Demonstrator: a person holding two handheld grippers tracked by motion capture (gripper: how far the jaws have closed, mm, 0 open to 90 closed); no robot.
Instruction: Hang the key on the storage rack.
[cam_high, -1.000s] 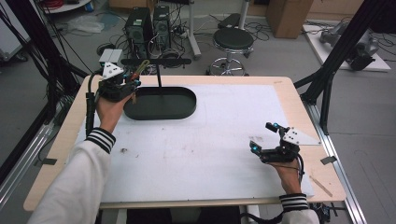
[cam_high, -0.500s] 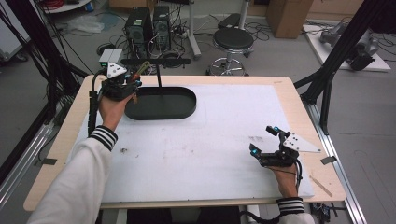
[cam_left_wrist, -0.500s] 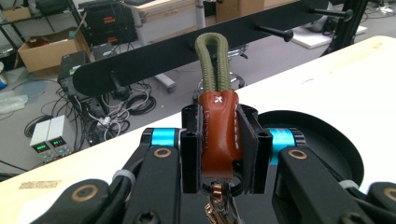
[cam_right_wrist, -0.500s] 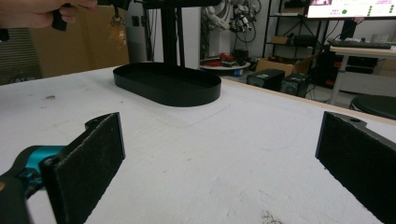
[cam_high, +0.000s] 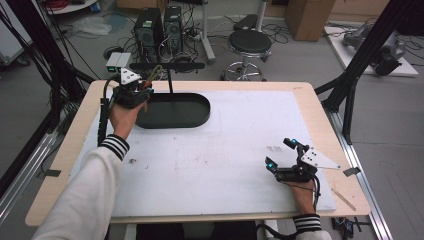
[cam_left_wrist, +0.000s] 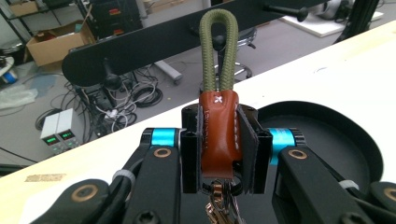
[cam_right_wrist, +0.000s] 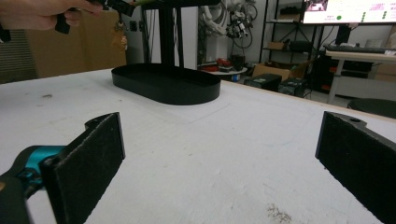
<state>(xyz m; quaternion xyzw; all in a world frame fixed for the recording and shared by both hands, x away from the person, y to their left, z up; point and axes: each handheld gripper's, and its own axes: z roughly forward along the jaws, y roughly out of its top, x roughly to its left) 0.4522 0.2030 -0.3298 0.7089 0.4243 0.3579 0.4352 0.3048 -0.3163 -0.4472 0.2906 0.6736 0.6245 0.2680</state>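
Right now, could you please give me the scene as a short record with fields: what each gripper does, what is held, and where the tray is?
left gripper: shut on the key strap, raised near the left end of the tray
key strap: brown leather tab with an olive cord loop pointing up toward the black bar; metal ring hanging below
black bar: horizontal, with pegs, behind the table edge
right gripper: open, nothing between its pads, low over the white mat
tray: black, oval, at the far left of the mat
white mat: covers the table top

white x on brown leather tab (cam_left_wrist: 218, 135)
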